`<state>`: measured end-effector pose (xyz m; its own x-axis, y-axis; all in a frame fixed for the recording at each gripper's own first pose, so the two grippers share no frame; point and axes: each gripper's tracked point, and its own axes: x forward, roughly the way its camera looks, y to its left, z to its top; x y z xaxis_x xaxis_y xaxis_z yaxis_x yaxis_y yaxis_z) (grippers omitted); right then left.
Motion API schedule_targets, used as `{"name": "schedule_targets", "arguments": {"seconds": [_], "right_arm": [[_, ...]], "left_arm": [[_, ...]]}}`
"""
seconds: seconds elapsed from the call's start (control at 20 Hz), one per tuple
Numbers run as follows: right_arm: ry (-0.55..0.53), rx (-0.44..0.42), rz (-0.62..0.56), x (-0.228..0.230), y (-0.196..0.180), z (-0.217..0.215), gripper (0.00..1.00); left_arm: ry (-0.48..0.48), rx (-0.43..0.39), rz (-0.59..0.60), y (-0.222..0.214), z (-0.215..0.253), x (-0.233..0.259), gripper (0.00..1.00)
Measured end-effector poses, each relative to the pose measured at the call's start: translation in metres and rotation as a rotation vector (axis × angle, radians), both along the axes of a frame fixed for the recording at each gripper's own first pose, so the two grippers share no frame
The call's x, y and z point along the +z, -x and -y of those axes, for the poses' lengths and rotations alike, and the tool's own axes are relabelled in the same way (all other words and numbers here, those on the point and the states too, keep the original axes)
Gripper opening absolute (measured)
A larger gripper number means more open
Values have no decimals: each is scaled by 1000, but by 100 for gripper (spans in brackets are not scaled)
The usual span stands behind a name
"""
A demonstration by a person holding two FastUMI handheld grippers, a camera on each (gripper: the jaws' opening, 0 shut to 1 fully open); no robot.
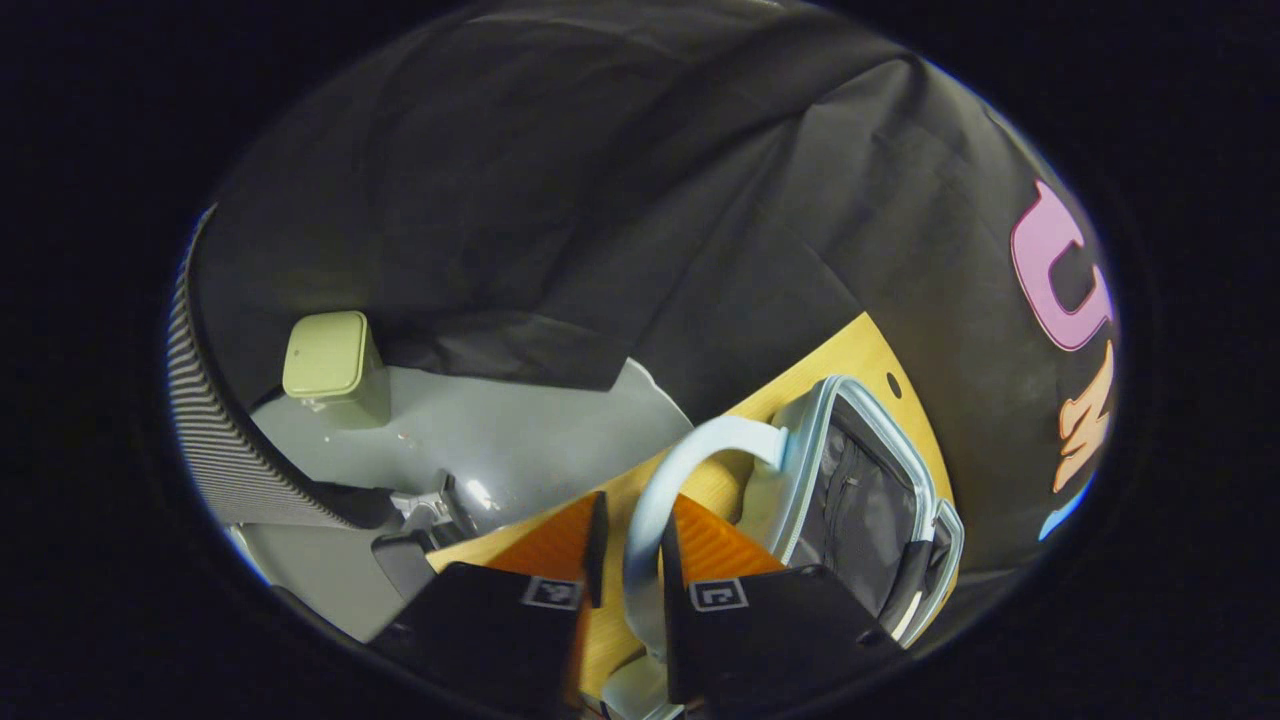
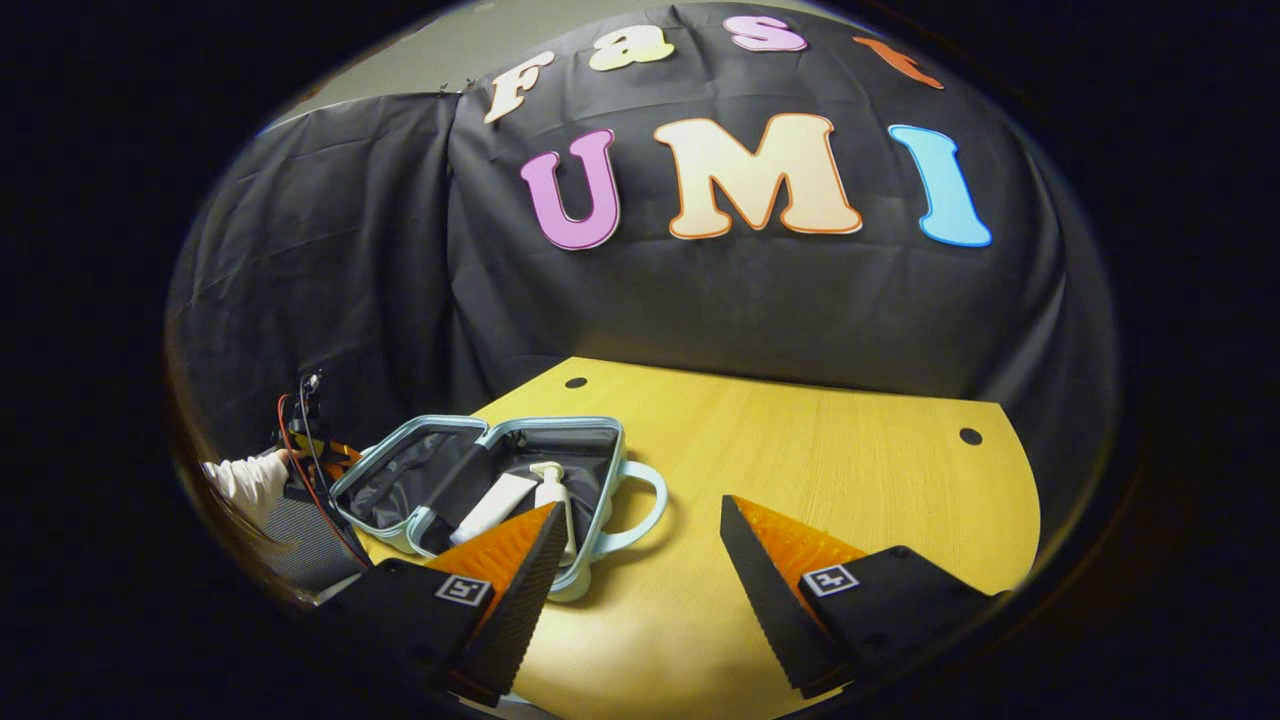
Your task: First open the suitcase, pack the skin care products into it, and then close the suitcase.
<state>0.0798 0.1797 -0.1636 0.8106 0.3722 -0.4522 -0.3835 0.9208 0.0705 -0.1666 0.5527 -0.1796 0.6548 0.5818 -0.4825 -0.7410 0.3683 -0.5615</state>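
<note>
Two grippers, left gripper (image 1: 630, 560) grasping suitcase handle (image 1: 690, 450), right gripper (image 2: 640, 560) released above table (image 2: 800, 450), suitcase (image 2: 480, 480) open

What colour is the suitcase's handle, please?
Pale blue; the handle shows best in the left gripper view.

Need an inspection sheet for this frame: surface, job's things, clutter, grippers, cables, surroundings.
Surface: wooden table, with small round holes near its far edge.
Job's things: suitcase lies open on the table; two pale bottles lie inside one half; its handle runs between the left gripper's fingers.
Clutter: nothing seen on the table.
Grippers: left gripper closed around the handle; right gripper open, above bare table, holding nothing.
Cables: red and black wires at the far gripper beside the suitcase, by a gloved hand.
Surroundings: black cloth wall; grey floor with a pale green bin.
</note>
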Motion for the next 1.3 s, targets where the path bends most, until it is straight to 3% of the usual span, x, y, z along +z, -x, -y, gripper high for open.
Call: {"name": "schedule_targets", "arguments": {"seconds": [0.05, 0.3, 0.6, 0.9, 1.2, 1.3], "right_arm": [[-9, -12, -3, 0, 0, 3, 100], [-6, -37, 26, 8, -1, 17, 97], [2, -64, 59, 20, -1, 35, 97], [-17, -107, 103, 36, 3, 59, 97], [-18, -160, 140, 52, 15, 101, 97], [-11, -177, 149, 56, 19, 117, 97]], "left_arm": [[-10, -10, -18, 1, 1, 1, 12], [-75, -35, -104, 1, 17, 31, 6], [-235, -94, -45, -11, 59, 143, 6], [-426, -252, -22, -63, 167, 244, 4], [-527, -379, 11, -135, 269, 274, 7], [-513, -469, 53, -168, 311, 272, 4]]}}
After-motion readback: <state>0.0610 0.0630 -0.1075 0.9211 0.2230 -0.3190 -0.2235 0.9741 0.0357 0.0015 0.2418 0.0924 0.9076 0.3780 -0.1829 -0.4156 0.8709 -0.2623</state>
